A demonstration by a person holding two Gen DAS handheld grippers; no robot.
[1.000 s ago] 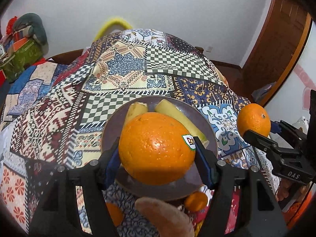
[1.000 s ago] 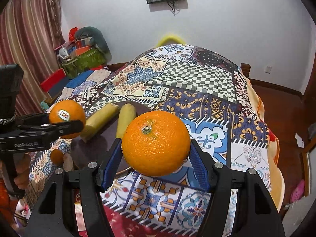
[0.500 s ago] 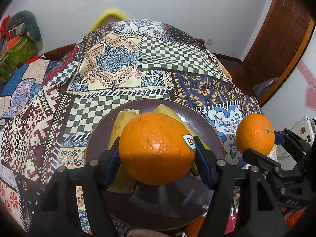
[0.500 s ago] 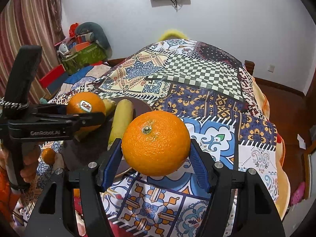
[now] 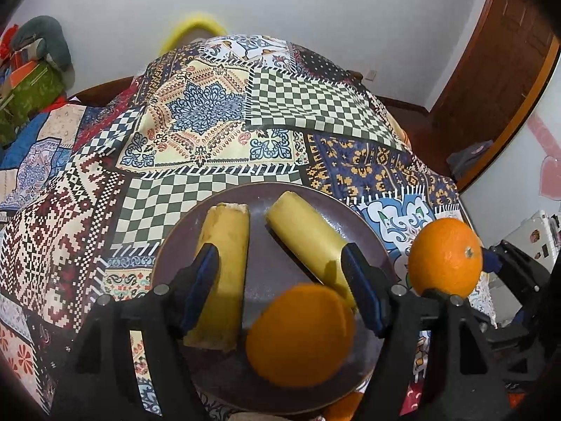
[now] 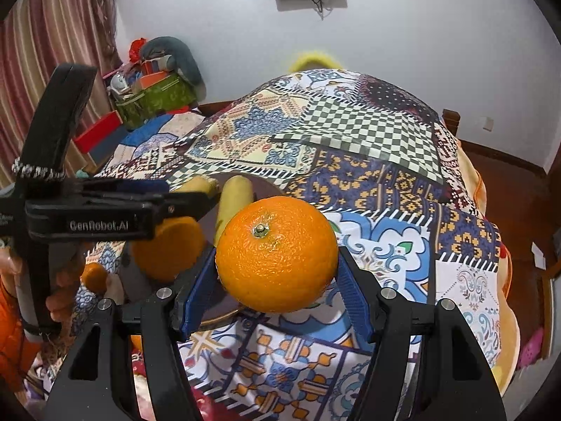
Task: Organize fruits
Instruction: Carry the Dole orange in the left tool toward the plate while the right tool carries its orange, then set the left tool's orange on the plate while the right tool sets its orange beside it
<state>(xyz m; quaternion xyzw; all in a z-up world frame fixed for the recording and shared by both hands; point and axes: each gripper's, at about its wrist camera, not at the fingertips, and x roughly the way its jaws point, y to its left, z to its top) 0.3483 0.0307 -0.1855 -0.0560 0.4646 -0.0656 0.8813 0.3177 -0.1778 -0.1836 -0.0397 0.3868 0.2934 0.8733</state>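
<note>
Looking down along the left gripper [image 5: 280,273], the left wrist view showed one dark round plate [image 5: 266,196] on the patchwork cloth [image 5: 196,129]. Two bananas lay on the plate: the left banana [image 5: 224,245] toward eleven o'clock of the plate's middle, the right banana [image 5: 305,238] toward one o'clock. One blurred orange [image 5: 298,333] sat over the plate at about five o'clock, below and clear of the blue pads [image 5: 205,273]; the jaws were opening with nothing pressed between them, only the plate and bananas showing through the gap. At three o'clock of the view a second orange [image 5: 445,256] was pinched in the other gripper. A sliver of one more small orange fruit [image 5: 345,408] peeked out under the plate's near rim, at about five o'clock.

From the right wrist view, the right gripper [image 6: 277,280] stood part open and clamped on that second orange [image 6: 277,252], its stem end facing the camera, both blue pads [image 6: 196,287] pressing its sides, above the cloth [image 6: 350,140] just right of the plate [image 6: 214,315]. At nine o'clock the left gripper [image 6: 196,200] reached across, held by a hand [image 6: 58,301]. Beneath it was the blurred orange [image 6: 168,249], with the two bananas behind, of which the nearer banana [image 6: 235,196] showed best. One small orange fruit [image 6: 94,277] lay at eight o'clock, off the plate.
</note>
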